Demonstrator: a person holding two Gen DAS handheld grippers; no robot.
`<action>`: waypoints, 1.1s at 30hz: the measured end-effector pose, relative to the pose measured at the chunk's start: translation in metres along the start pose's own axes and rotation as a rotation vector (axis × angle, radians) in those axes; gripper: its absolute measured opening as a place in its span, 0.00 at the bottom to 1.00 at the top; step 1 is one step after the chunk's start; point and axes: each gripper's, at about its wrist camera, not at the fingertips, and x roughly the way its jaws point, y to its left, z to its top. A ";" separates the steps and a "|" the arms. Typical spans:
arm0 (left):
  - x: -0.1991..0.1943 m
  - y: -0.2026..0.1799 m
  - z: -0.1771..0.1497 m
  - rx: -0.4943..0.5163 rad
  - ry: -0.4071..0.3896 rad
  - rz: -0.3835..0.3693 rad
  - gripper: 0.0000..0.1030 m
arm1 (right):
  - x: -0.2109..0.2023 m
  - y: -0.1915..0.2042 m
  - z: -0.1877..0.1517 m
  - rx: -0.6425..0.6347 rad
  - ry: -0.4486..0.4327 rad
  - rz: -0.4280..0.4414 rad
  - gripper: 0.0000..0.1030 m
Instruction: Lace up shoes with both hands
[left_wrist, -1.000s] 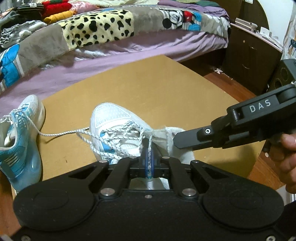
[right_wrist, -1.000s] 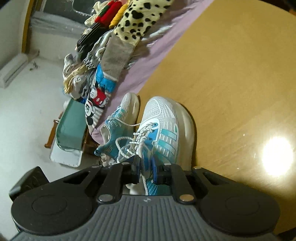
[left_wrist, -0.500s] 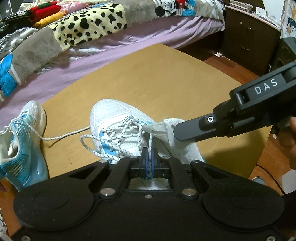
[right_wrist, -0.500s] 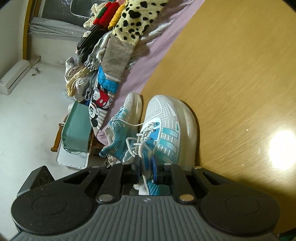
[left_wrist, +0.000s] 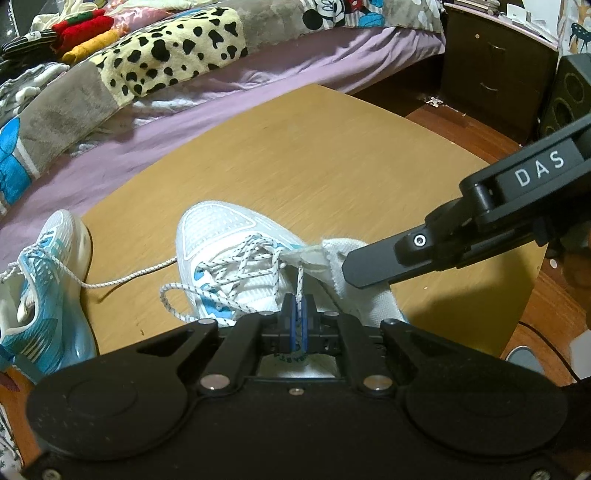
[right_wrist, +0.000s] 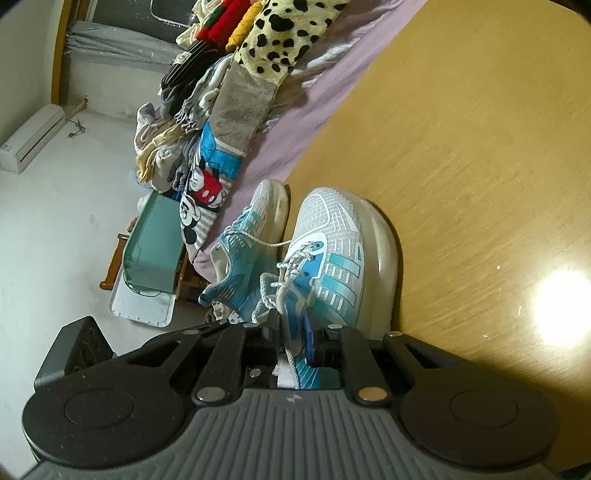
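- Left wrist view gives you the round wooden table, with the white shoe on it, toe pointing away from you toward the bed.
- Off to the left, at the table's edge, sits the second shoe; a lace strand runs across the table from it toward the white shoe. Leave it slack.
- Your right gripper is nearly closed on the shoe's collar, and the left view shows its finger at the raised tongue. Hold firm and keep that shoe planted.
- Your left gripper is clamped fully on the speckled lace, which rises taut from the eyelets.
- Pull along the lace's own line, steadily, so the crossings tighten evenly.
- Watch the loose loop beside the shoe; I reckon it could snag.
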 end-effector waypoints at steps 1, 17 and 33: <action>-0.001 0.000 0.000 0.003 -0.002 -0.002 0.02 | 0.000 0.000 0.000 -0.002 0.000 -0.001 0.14; -0.006 -0.002 0.009 0.043 0.004 0.006 0.02 | -0.002 0.012 0.002 -0.087 0.020 -0.023 0.17; -0.012 -0.013 0.009 0.161 -0.018 0.073 0.02 | -0.013 0.024 0.008 -0.162 -0.004 -0.018 0.18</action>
